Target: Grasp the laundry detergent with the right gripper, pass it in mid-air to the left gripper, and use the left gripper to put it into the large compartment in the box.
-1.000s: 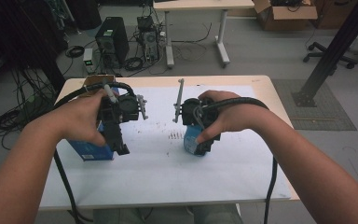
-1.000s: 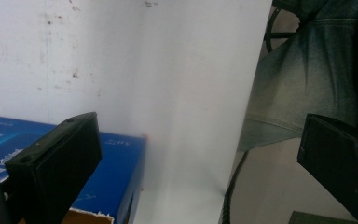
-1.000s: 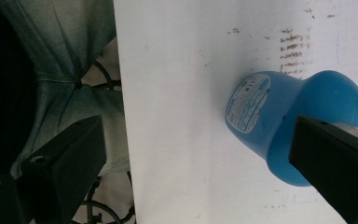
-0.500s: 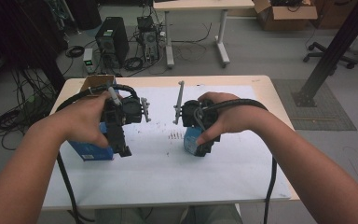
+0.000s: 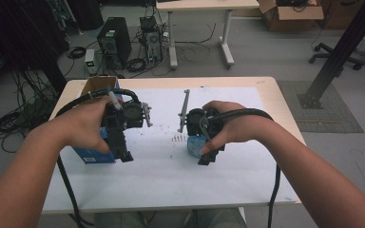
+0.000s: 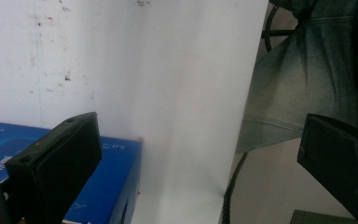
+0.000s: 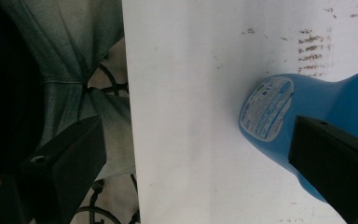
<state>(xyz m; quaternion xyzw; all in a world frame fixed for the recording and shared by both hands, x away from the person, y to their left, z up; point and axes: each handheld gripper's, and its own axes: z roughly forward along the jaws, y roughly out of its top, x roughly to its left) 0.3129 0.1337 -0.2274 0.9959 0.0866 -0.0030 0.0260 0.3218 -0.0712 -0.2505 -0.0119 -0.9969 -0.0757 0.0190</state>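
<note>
At a white-covered tabletop, a person works two handheld tools. The left gripper, at abt 9 o'clock from the tabletop's centre, hangs over a blue box w/ jaws wide apart and nothing between them; in the left gripper view that blue box lies just beside the left-hand jaw, touching or not can't be told. At abt 3 o'clock, the right gripper hovers by a blue bottle, jaws likewise spread and empty; the right gripper view shows the blue bottle lying on its side, partly behind the right-hand jaw. Step in hand looks like the approach before any grasp. Next move likely calls for each gripper to drop, straddle its item and close squarely, the rounded bottle esp. needing a centred bite.
</note>
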